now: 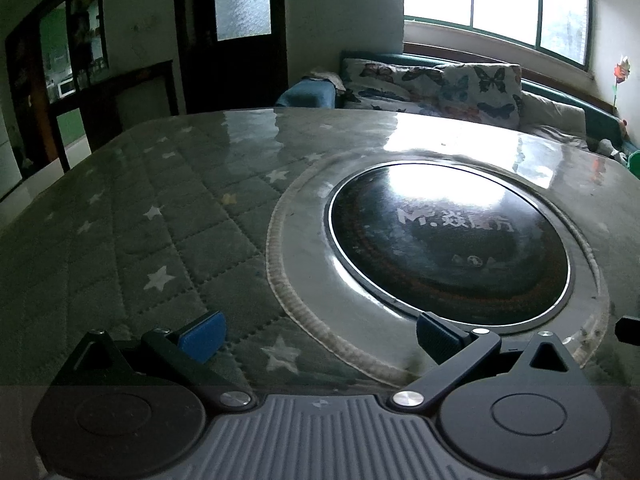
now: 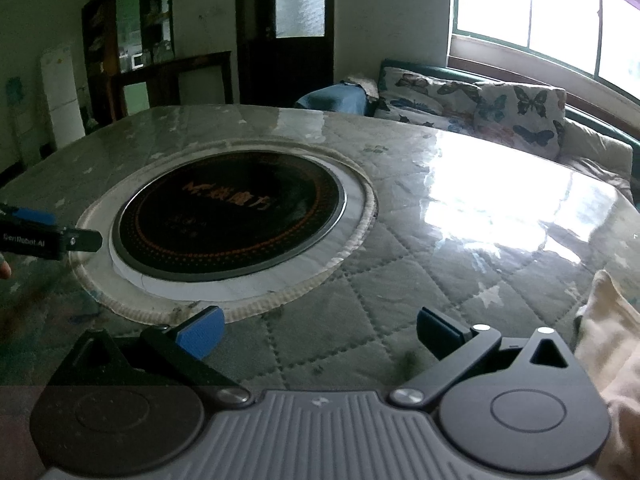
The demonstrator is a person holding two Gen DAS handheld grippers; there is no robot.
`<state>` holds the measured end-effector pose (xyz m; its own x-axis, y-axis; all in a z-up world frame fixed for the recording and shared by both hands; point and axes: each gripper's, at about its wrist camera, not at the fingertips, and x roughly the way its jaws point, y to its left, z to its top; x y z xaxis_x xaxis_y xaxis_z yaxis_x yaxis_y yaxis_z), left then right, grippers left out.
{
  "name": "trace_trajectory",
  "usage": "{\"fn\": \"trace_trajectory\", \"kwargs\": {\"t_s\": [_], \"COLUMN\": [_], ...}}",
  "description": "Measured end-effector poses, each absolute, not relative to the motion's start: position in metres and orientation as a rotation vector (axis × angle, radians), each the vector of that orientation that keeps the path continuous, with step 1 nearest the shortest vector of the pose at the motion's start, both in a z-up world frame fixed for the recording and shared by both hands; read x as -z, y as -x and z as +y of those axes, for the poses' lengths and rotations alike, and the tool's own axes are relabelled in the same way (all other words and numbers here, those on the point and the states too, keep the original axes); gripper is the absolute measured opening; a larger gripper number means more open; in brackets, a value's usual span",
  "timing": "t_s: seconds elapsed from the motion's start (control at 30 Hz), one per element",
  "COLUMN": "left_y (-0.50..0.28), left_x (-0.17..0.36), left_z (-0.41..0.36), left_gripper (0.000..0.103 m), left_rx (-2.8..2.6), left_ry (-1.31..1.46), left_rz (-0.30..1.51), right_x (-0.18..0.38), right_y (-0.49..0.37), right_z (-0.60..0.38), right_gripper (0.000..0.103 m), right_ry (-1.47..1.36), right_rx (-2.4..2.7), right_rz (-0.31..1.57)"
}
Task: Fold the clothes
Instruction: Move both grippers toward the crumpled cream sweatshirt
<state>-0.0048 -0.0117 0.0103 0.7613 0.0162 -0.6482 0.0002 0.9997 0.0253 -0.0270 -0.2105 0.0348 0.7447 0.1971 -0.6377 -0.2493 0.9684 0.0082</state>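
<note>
- Left gripper (image 1: 318,334) hangs low over the table (image 1: 120,240), jaws spread wide, blue pads (image 1: 202,336) well apart, nothing between them.
- Under it: green quilted cover with white stars, beneath a clear glossy sheet that catches the window glare.
- Just ahead and to the right of the left gripper, the round black hob (image 1: 448,240) sits sunk in the table, ringed by a pale collar; the gripper's right finger overlaps the hob's near rim in the view.
- Right gripper (image 2: 320,332) is also wide open, holding nothing, over bare quilted cover on the near side of the hob (image 2: 228,216).
- From the right wrist view, the left gripper (image 2: 48,236) pokes in at the far left edge, beside the hob's collar; a fingertip shows just below it.
- The cloth (image 2: 612,344), cream-coloured, lies bunched at the right edge of the right wrist view, just beside the right gripper's body; whether it touches, I cannot tell. Neither gripper has hold of it.
- Behind the table: a sofa (image 2: 480,108) with butterfly cushions under a bright window (image 2: 540,20), and a dark door (image 1: 232,32) farther left.
</note>
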Motion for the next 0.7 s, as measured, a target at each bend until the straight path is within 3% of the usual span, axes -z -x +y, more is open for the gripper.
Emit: {"fn": "trace_trajectory", "kwargs": {"t_s": [0.7], "left_y": [0.028], "left_x": [-0.021], "left_z": [-0.061], "left_gripper": [0.103], "left_rx": [0.136], "left_ry": [-0.065], "left_rz": [0.720], "right_x": [-0.048], "right_y": [0.068], "right_z": [-0.219], "right_gripper": [0.103], "right_ry": [0.089], "right_rx": [-0.174], "right_rz": [0.678]}}
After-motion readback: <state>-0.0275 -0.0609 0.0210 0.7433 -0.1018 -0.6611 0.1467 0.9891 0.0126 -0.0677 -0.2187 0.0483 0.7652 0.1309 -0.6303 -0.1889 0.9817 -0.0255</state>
